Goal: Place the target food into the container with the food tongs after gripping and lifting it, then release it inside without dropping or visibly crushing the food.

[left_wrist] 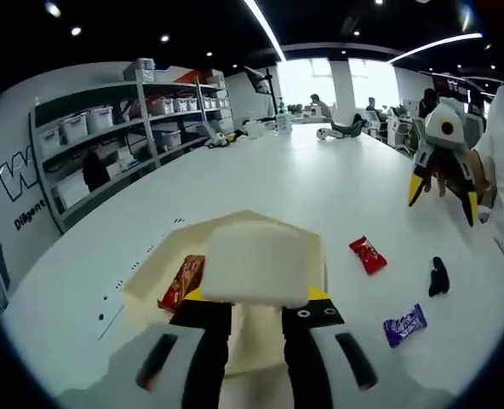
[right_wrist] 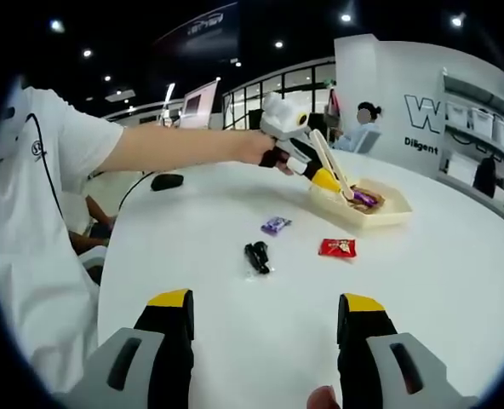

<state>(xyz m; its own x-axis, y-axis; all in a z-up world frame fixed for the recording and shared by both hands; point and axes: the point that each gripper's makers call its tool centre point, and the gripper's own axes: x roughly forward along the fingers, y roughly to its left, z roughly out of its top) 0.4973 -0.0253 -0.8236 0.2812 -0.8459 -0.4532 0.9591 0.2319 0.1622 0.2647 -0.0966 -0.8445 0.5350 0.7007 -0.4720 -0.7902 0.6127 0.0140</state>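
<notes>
**Tongs over the container, three snacks on the worktop**

The cream food tongs (right_wrist: 330,166) are reaching down into the pale container (right_wrist: 388,215), and their tips are closing on a purple wrapped snack (right_wrist: 363,198) inside it. In the left gripper view, the wide flat end of the tongs (left_wrist: 256,264) is hiding most of the container (left_wrist: 146,281), where one red-orange packet (left_wrist: 182,281) is lying.

The left tool (left_wrist: 256,328) is pinching the tongs between its black jaws with yellow tips; the right gripper view is showing it (right_wrist: 307,162) held by a hand at the end of a bare, stretched arm in a white sleeve.

The right tool (right_wrist: 265,341) is hovering low over the worktop with its jaws spread wide and nothing between them. In the left gripper view it (left_wrist: 446,166) is appearing at the right side.

Three things are lying on the white smooth worktop (right_wrist: 235,315): one purple wrapped candy (right_wrist: 275,225), one red glossy packet (right_wrist: 338,247), and one small black object (right_wrist: 256,256). They are well apart from each other, outside the container.
</notes>
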